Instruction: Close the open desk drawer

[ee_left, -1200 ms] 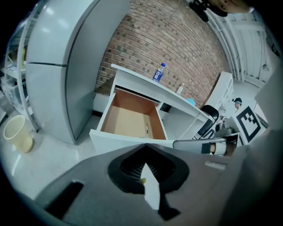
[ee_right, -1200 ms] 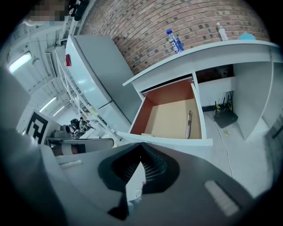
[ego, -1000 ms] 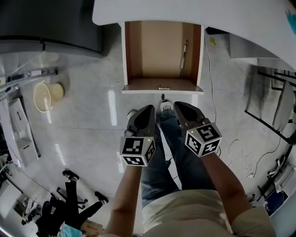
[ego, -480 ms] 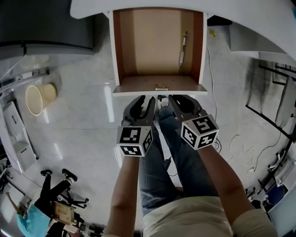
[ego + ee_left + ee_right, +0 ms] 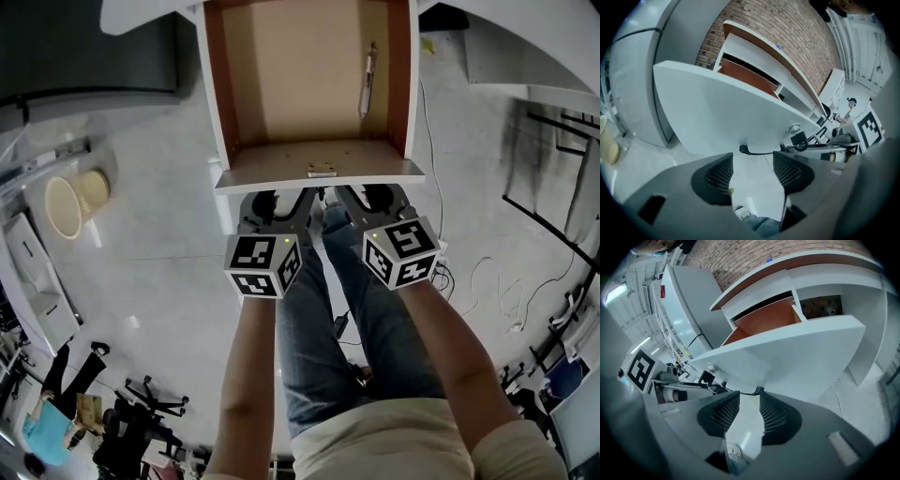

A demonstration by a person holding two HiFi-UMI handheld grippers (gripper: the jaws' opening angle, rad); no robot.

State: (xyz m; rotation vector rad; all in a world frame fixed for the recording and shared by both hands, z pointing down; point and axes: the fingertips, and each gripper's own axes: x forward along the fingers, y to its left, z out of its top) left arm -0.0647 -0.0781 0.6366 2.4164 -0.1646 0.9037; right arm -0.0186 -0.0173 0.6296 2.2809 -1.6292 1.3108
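Note:
The open desk drawer (image 5: 314, 176) juts out from under the white desk, showing a brown inside with a pen (image 5: 366, 80) lying at its right. Its white front panel (image 5: 740, 117) (image 5: 797, 352) fills both gripper views from just below. My left gripper (image 5: 278, 204) (image 5: 752, 169) and right gripper (image 5: 367, 201) (image 5: 749, 412) sit side by side right in front of and slightly under that panel. Both sets of jaws are opening, with nothing between them, only floor behind. Whether the fingertips touch the panel cannot be told.
The person's legs (image 5: 356, 319) stand directly beneath the grippers. A woven waste basket (image 5: 66, 202) is on the floor at left, with a grey cabinet (image 5: 84, 47) behind it. Cables (image 5: 478, 281) trail on the floor at right. Chairs (image 5: 141, 422) are at the lower left.
Both grippers went from shut to open and sank forward until their tips reached under the drawer's front panel. The drawer sits larger and nearer in the head view.

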